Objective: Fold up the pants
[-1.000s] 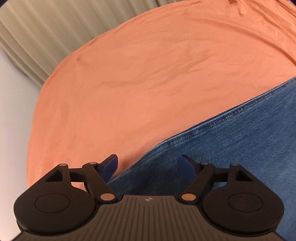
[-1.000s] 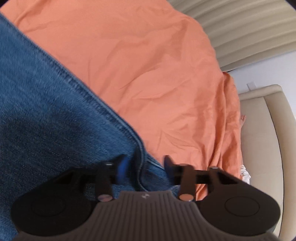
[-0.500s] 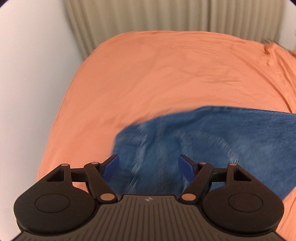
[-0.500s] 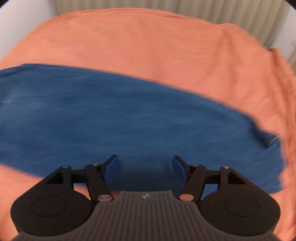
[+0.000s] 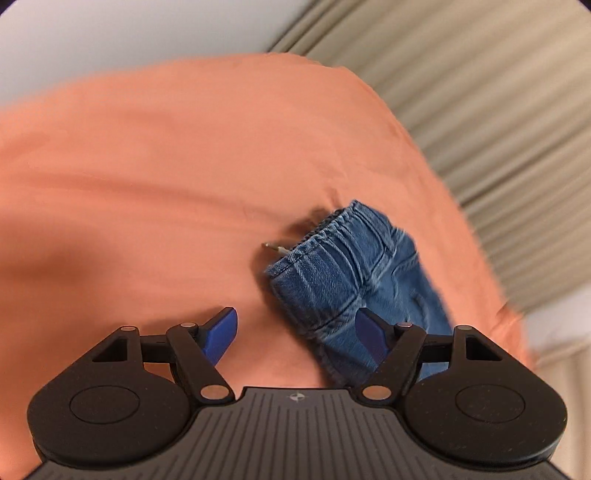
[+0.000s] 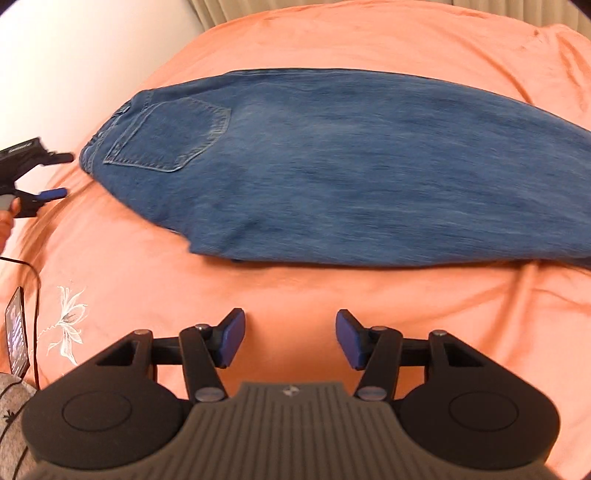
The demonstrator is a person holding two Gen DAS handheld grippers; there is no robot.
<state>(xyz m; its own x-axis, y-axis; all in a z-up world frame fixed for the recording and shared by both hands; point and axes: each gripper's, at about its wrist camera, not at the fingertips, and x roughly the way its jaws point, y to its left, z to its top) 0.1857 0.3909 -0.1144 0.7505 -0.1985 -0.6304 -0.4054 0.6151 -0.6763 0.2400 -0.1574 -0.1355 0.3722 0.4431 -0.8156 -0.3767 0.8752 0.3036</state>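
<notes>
Blue jeans lie flat across the orange bed sheet, folded lengthwise, with a back pocket showing near the waistband on the left. My right gripper hovers over bare sheet in front of the jeans; its jaws are closing with nothing between them. My left gripper is open beside the waistband end, which lies just ahead of its right finger without being pinched. In the right wrist view the left gripper shows at the left edge, just short of the waistband.
A phone with a black cable lies on the sheet at the left, near an embroidered flower. A grey sleeve is at the bottom left. Beige curtains and a pale wall stand behind the bed.
Both grippers have drawn back from close over the denim. The right one now sits over bare sheet in front of the jeans. The left one has rolled and reached the waistband end.
</notes>
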